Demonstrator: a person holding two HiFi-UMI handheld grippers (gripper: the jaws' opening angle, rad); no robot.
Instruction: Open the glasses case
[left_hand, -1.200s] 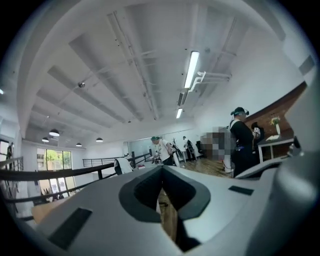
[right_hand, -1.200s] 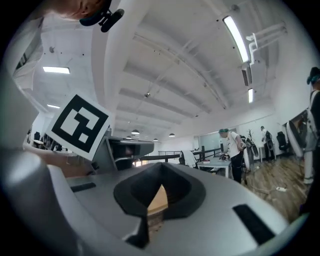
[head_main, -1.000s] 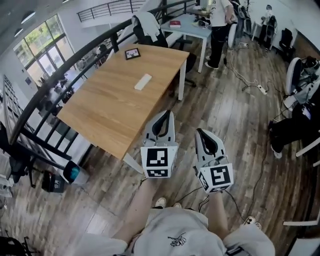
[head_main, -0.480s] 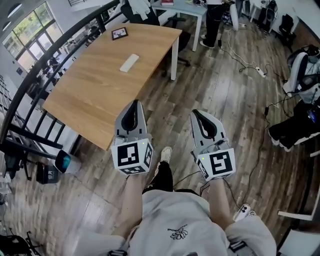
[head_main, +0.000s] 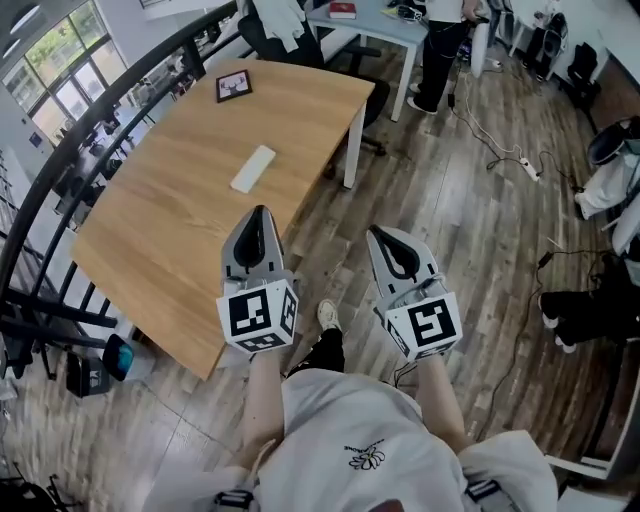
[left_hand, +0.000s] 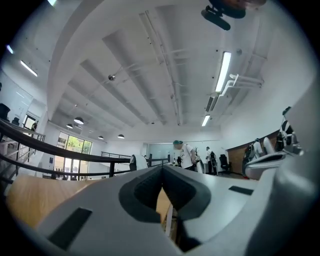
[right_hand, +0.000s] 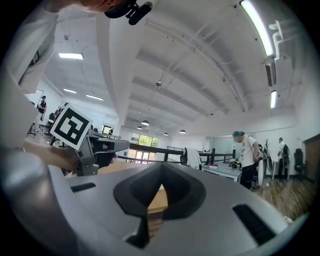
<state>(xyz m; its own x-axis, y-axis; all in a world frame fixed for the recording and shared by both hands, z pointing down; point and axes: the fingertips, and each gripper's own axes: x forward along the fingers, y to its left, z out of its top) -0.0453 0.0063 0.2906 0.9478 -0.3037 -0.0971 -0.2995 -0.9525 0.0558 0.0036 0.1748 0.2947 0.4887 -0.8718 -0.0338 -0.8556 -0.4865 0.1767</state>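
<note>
The glasses case (head_main: 253, 168) is a white oblong box lying flat near the middle of the wooden table (head_main: 150, 240). My left gripper (head_main: 261, 211) is shut and empty, its tips over the table's near right part, a short way below the case in the head view. My right gripper (head_main: 378, 233) is shut and empty too, off the table's right edge above the floor. In the left gripper view the jaws (left_hand: 161, 168) meet with nothing between them. The right gripper view shows its closed jaws (right_hand: 161, 166) and the left gripper (right_hand: 95, 145) at the left. The case is hidden in both gripper views.
A dark framed picture (head_main: 234, 85) lies at the table's far end. A black railing (head_main: 60, 170) runs along the table's left side. Behind stand a second table (head_main: 375, 25), a chair draped with cloth (head_main: 285, 25) and a standing person (head_main: 440, 50). Cables (head_main: 500, 150) trail on the floor.
Both grippers have come forward toward the table. The left one, earlier over the floor short of the table's corner, now reaches over the tabletop. The case lies nearer to it.
</note>
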